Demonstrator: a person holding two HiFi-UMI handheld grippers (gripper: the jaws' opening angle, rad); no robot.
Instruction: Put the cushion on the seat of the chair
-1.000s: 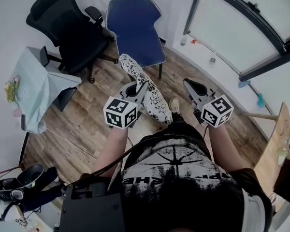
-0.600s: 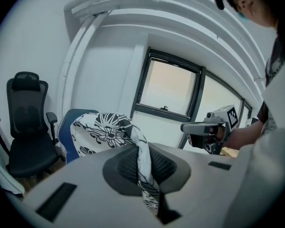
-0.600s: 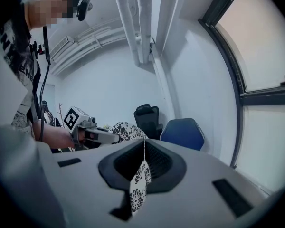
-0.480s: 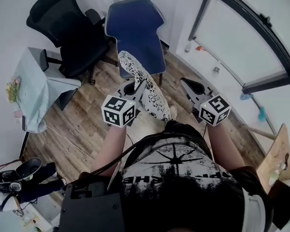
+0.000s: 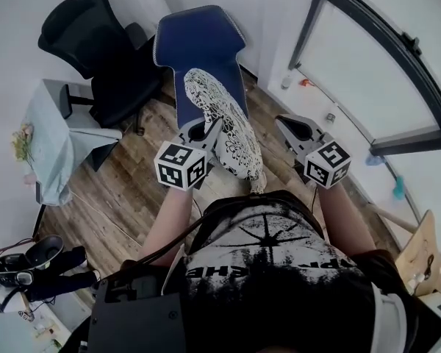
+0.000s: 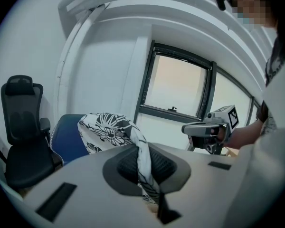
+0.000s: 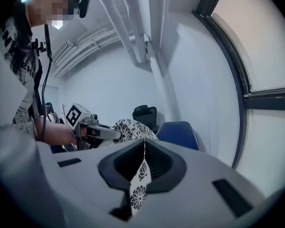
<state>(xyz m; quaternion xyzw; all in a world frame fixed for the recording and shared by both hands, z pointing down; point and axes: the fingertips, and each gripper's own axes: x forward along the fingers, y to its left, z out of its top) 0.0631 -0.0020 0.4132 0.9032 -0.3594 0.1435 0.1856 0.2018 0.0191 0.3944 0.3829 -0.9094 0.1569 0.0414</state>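
- Jaws first: on the left gripper (image 6: 145, 170) they're clamped tight on one edge of the cushion (image 5: 224, 120), with the cloth bunched up right between the pads.
- Right gripper (image 7: 143, 163) has its jaws closed too, nipping a thin fabric strip (image 7: 138, 196) in the same black-and-white flower print. Whether that strip is joined to the cushion, I honestly can't tell.
- Cushion is up in the air, on edge rather than flat, hanging off the left gripper just in front of the blue chair (image 5: 202, 39). From above it overlaps the front of the seat, but it isn't lying on it.
- Both grippers are held out ahead of the person, side by side. The right one sits a bit apart from the cushion's main body.
- Black office chair (image 5: 95, 43) stands just beside the blue one, on its left, both near the white wall.
- Wooden floor (image 5: 125, 182) under everything, and a big dark-framed window (image 5: 382, 43) off to the right.
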